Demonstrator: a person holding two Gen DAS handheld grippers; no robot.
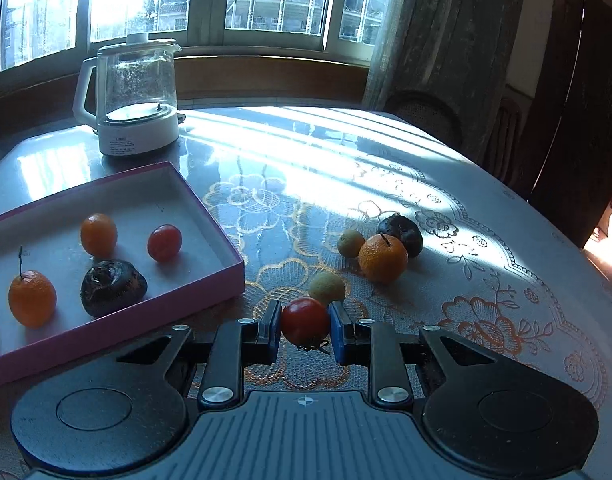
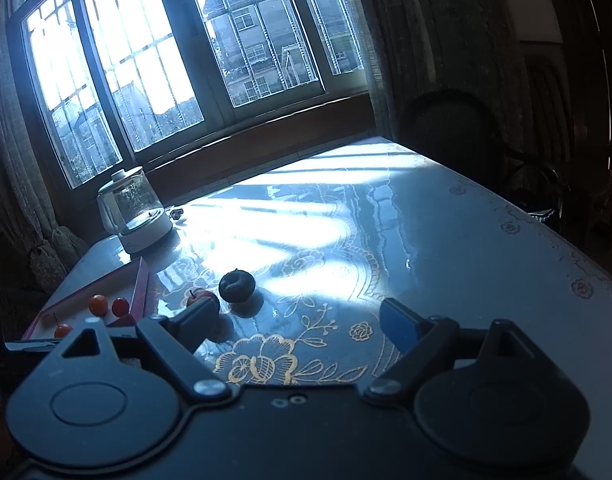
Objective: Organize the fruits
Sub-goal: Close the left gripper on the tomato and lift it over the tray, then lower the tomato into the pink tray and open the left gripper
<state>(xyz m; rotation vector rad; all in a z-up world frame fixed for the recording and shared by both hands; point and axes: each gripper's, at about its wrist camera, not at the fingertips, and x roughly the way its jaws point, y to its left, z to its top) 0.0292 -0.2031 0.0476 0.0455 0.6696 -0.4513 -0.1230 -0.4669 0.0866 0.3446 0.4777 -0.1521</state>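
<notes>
My left gripper (image 1: pixel 305 326) is shut on a small red tomato (image 1: pixel 305 320), its blue pads pressing both sides just above the tablecloth. To its left lies a pink tray (image 1: pixel 209 216) holding two oranges (image 1: pixel 99 235), a red tomato (image 1: pixel 164 242) and a dark wrinkled fruit (image 1: pixel 113 287). Ahead on the cloth sit two small green fruits (image 1: pixel 327 288), an orange (image 1: pixel 383 258) and another dark fruit (image 1: pixel 400 234). My right gripper (image 2: pixel 301 322) stands open over the cloth with nothing between its fingers; the dark fruit (image 2: pixel 236 286) and an orange (image 2: pixel 201 298) lie ahead to its left.
A glass kettle (image 1: pixel 135 96) on a white base stands at the back left of the table, beyond the tray. Windows and a curtain (image 1: pixel 438 40) close off the far side. A dark chair (image 2: pixel 450 136) stands at the table's far right corner.
</notes>
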